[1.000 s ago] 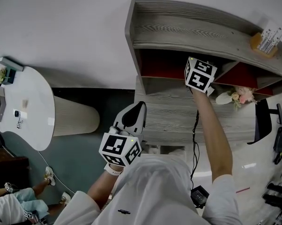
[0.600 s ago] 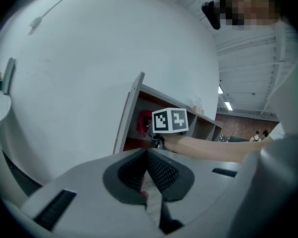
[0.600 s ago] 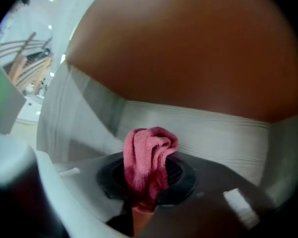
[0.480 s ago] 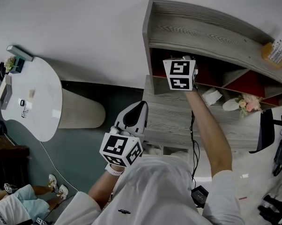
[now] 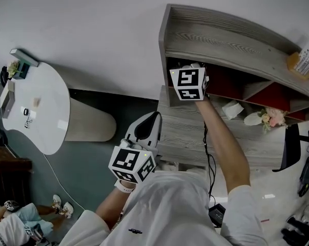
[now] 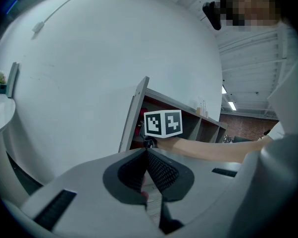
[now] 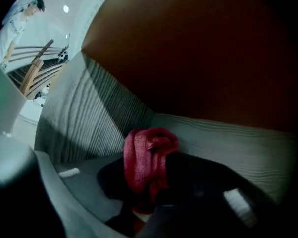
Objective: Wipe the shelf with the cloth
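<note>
Pinching red cloth in shelf corner, right tongs; left tongs clenched, empty.

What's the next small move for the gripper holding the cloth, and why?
Probably sweep the right gripper rightward along the shelf board: its jaws clamp the cloth at the compartment's left end, beside the side wall, so only rightward is open.

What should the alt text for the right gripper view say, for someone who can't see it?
The right gripper, jaws shut on a bunched red cloth, points into the corner of a shelf compartment. The shelf's grey wood grain meets a dark red back panel behind the cloth.
</note>
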Tool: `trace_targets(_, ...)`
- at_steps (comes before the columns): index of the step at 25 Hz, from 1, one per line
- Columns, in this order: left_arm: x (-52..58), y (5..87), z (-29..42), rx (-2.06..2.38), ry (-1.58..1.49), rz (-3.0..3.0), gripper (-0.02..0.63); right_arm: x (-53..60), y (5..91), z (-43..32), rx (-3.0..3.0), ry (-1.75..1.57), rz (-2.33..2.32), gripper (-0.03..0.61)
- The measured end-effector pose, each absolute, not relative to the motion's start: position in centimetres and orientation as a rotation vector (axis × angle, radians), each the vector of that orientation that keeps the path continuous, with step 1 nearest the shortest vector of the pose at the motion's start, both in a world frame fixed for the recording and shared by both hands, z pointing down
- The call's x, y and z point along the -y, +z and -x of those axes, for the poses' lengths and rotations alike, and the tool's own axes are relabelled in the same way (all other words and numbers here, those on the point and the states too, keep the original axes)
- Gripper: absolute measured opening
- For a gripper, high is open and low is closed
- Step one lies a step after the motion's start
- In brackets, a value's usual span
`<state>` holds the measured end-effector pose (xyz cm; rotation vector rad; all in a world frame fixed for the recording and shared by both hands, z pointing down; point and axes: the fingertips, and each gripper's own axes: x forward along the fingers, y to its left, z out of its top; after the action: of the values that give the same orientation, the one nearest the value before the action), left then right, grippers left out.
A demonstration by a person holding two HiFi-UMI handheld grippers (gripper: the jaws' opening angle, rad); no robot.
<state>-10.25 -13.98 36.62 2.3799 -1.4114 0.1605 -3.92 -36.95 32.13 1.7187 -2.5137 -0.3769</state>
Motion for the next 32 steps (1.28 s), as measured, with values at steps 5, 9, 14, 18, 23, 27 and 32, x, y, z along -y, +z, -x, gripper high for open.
trace_targets(5, 14.5, 36.6, 9.1, 1.383, 0.171, -2.402, 0.006, 36.8, 29.9, 2.0, 2.506, -0.439, -1.840, 0.071)
trace_targets(9, 14.4, 36.8, 8.1, 1.356, 0.184, -2.413, 0.006, 36.3, 28.8, -0.1, 2.488, -0.486, -1.894, 0.071)
trace_targets(14, 14.5, 36.5, 6.7, 1.320, 0.186, -2.440, 0.006, 35.7, 28.6, -4.0, 2.419, -0.523, -2.004, 0.072)
trace_targets(18, 14.6, 36.5, 5.8, 1.295, 0.188, -2.452, 0.006, 35.2, 28.6, -7.2, 2.346, -0.549, -2.077, 0.072)
trace_targets(23, 14.4, 36.8, 4.6, 1.265, 0.195, -2.462, 0.006, 34.4, 28.6, -12.5, 2.187, -0.515, -2.285, 0.072)
trace_targets(27, 14.3, 36.8, 4.0, 1.249, 0.190, -2.469, 0.006, 33.8, 29.0, -16.3, 2.037, -0.458, -2.457, 0.072)
trace_targets(32, 14.1, 36.8, 4.2, 1.255, 0.188, -2.463, 0.006, 33.2, 30.2, -19.5, 1.848, -0.377, -2.617, 0.072)
